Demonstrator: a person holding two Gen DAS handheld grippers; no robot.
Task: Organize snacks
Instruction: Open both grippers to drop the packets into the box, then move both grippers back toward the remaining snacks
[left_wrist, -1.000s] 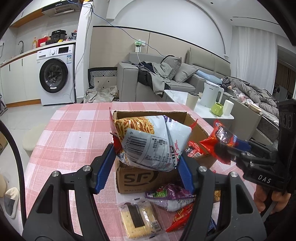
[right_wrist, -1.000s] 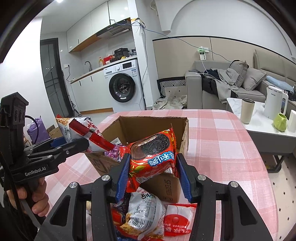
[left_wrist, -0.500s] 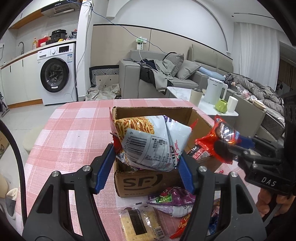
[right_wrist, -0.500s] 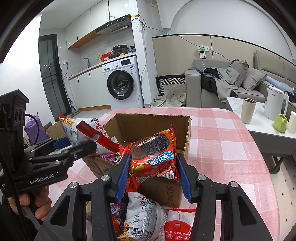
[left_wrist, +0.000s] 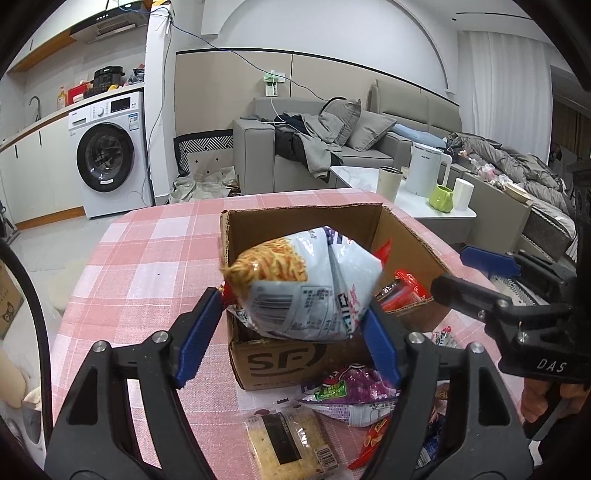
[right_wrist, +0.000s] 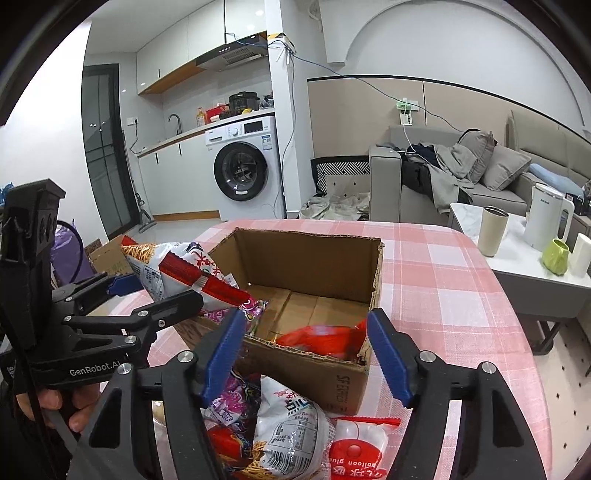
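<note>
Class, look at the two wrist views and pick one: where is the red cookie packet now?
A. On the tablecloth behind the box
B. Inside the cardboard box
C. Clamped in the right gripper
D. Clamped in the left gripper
B: the red cookie packet lies blurred inside the cardboard box, and the right gripper, whose jaws have just been opening, holds nothing.

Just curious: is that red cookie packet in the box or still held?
In the cardboard box: the red packet lies blurred inside; the right gripper is open, its jaws having just been opening.

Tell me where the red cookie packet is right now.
The red cookie packet lies inside the cardboard box, at its near right corner in the right wrist view, just beyond the open right gripper.
</note>
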